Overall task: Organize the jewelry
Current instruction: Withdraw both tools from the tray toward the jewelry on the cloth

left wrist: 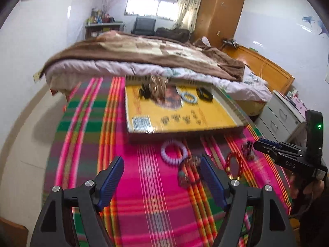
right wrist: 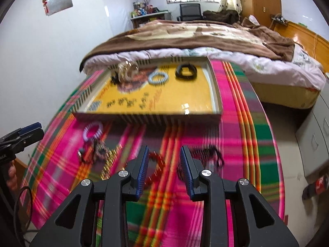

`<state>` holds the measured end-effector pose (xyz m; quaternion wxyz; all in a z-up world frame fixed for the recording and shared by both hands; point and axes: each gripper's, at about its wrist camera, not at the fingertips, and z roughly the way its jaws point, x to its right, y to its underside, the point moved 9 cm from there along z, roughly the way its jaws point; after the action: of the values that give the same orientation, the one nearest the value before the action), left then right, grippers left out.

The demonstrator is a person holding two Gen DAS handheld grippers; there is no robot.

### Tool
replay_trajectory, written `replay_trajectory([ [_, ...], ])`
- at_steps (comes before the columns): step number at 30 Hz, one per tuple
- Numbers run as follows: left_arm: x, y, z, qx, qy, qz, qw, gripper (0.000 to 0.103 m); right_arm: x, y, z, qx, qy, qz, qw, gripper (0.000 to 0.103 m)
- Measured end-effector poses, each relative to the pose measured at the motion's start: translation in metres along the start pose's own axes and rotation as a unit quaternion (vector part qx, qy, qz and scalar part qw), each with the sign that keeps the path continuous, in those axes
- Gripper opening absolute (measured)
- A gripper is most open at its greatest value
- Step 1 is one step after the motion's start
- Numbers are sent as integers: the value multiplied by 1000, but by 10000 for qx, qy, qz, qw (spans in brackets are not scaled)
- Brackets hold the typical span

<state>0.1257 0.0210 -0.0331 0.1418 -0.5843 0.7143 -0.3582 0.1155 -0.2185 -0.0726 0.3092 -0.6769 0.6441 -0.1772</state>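
Note:
A yellow-lined box tray point(left wrist: 185, 119) point(right wrist: 185, 94) lies on a pink plaid cloth. It holds a pale blue bead bracelet point(left wrist: 189, 97) point(right wrist: 158, 78), a black bracelet point(left wrist: 204, 94) point(right wrist: 185, 71) and a heap of light beads point(left wrist: 157, 86) point(right wrist: 127, 71). On the cloth lie a lilac bracelet point(left wrist: 174, 152) point(right wrist: 93, 132), a dark mixed-bead bracelet point(left wrist: 188, 173) point(right wrist: 98, 149), a red bead string point(left wrist: 234, 164) point(right wrist: 157, 164) and a dark beaded piece point(left wrist: 247, 147) point(right wrist: 207, 154). My left gripper point(left wrist: 162, 164) is open and empty above the cloth. My right gripper point(right wrist: 164, 154) point(left wrist: 267, 144) is open, with the red string between its fingers.
A bed with a brown blanket point(left wrist: 144, 53) point(right wrist: 205, 35) stands right behind the cloth-covered table. A grey drawer cabinet point(left wrist: 281, 115) point(right wrist: 314, 140) stands to the right. A wooden wardrobe point(left wrist: 220, 10) and a desk with a chair point(left wrist: 144, 25) are at the far wall.

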Motion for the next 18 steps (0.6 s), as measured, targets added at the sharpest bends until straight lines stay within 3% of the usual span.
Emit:
replay_trajectory([
  [5, 3, 22, 12, -201, 96, -74, 9997, 76, 24, 13, 0, 46, 556, 8, 9984, 44],
  [11, 8, 37, 18, -300, 269, -158, 9991, 76, 53, 13, 6, -6, 921, 147, 9956, 44],
  [18, 10, 44, 28, -440, 339, -206, 9982, 76, 57, 8, 23, -184, 450, 650, 9967, 44],
])
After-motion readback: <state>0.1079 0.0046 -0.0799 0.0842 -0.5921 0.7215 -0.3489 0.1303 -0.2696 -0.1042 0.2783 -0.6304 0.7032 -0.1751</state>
